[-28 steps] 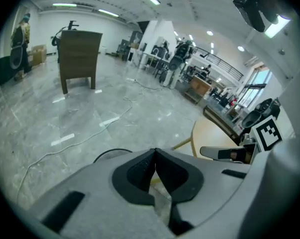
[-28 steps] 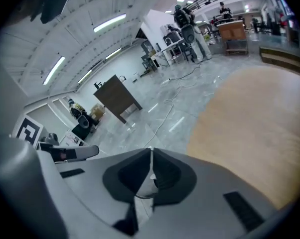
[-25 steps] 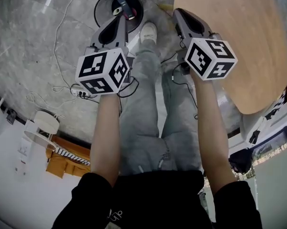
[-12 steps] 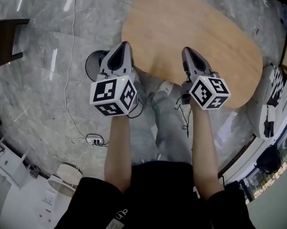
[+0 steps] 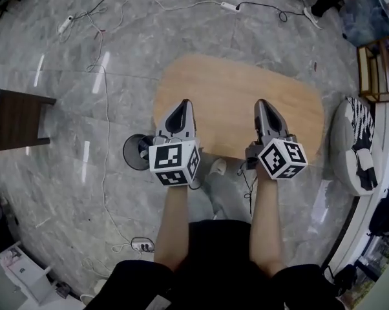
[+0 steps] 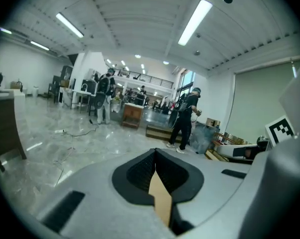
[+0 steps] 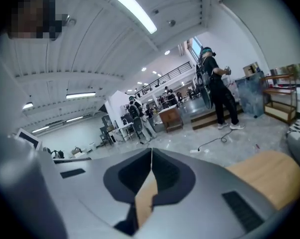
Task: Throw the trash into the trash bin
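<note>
I'm holding both grippers over the near edge of the wooden table (image 5: pixel 246 89). L gripper (image 5: pixel 183 105) & R gripper (image 5: pixel 262 103) are each sitting w/ jaws pressed together, nothing btwn them. I'm seeing no trash on the tabletop. The round dark trash bin (image 5: pixel 135 152) is standing on the floor just left of the L gripper, contents too small to tell, so L hand's nearer.

left gripper (image 6: pixel 155 152), jaws together, over glossy floor (image 6: pixel 55 143)

Probably a lab hall — marble floor (image 5: pixel 52 141), cables (image 5: pixel 106 166).
</note>
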